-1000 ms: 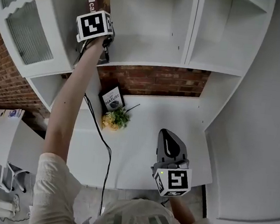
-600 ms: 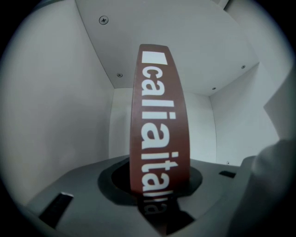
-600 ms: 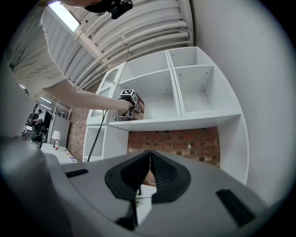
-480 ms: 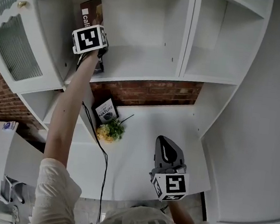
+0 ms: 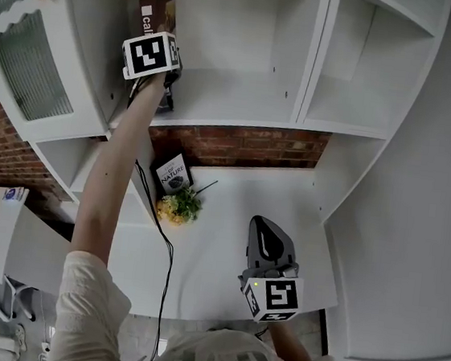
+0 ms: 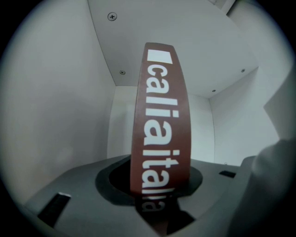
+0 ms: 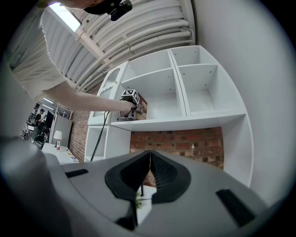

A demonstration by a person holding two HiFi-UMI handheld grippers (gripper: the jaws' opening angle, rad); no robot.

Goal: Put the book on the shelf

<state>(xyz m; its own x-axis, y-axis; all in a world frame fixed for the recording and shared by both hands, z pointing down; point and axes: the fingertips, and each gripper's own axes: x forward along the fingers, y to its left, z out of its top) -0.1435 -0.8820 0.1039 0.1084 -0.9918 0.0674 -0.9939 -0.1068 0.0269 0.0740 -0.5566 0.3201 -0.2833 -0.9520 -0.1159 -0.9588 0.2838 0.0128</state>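
Little has shifted. Slightly more of the book (image 5: 157,12) stands clear above the left claw (image 5: 165,88) than a second ago, so the claw seems to have slid a touch down the spine. The right claw (image 5: 262,225) has drifted a little back toward the person. The rest of the shift looks like the head camera swinging.

"caliitalia" on brown book (image 6: 159,125) spine, "NATURE" on desk book (image 5: 174,175) cover
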